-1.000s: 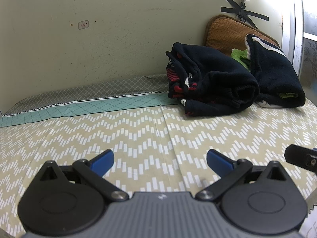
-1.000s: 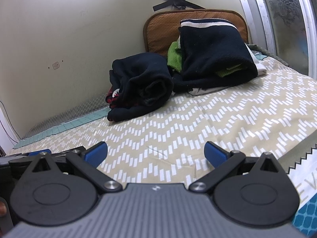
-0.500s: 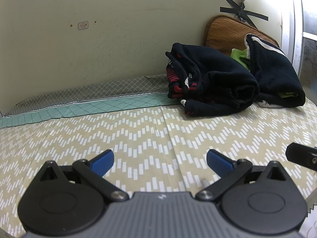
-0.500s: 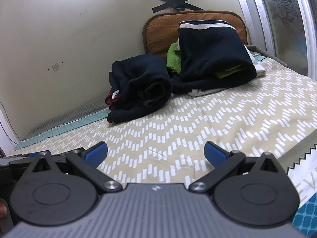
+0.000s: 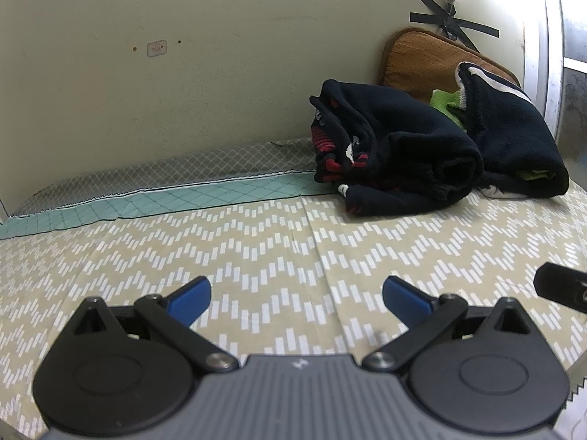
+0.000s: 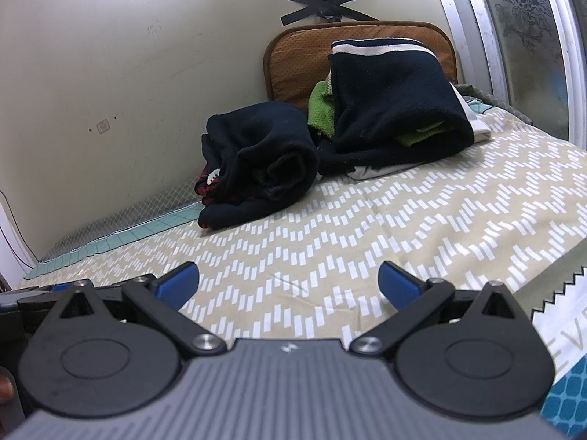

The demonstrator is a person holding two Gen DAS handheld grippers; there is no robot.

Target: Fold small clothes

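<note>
**Two dark garment bundles at the bed's far edge; both grippers empty**

Clothes count: two bundles. Bundle 1, a rolled dark garment [image 5: 400, 154] with red and white showing at its open end, lies at the far edge of the bed [image 5: 256, 242], next to the wall [image 5: 183, 73]. Bundle 2, a folded dark garment [image 6: 396, 102] with white stripe trim and green cloth tucked inside, sits just beside it, leaning on one brown cushion [image 6: 293, 51] in the far corner. The bundles touch.

Left gripper [image 5: 296, 295]: jaws wide apart, nothing between them, low over the chevron sheet near the front edge. Right gripper [image 6: 288, 282]: jaws equally wide, nothing held, also near the front edge. Both are well apart from the clothes.
</note>
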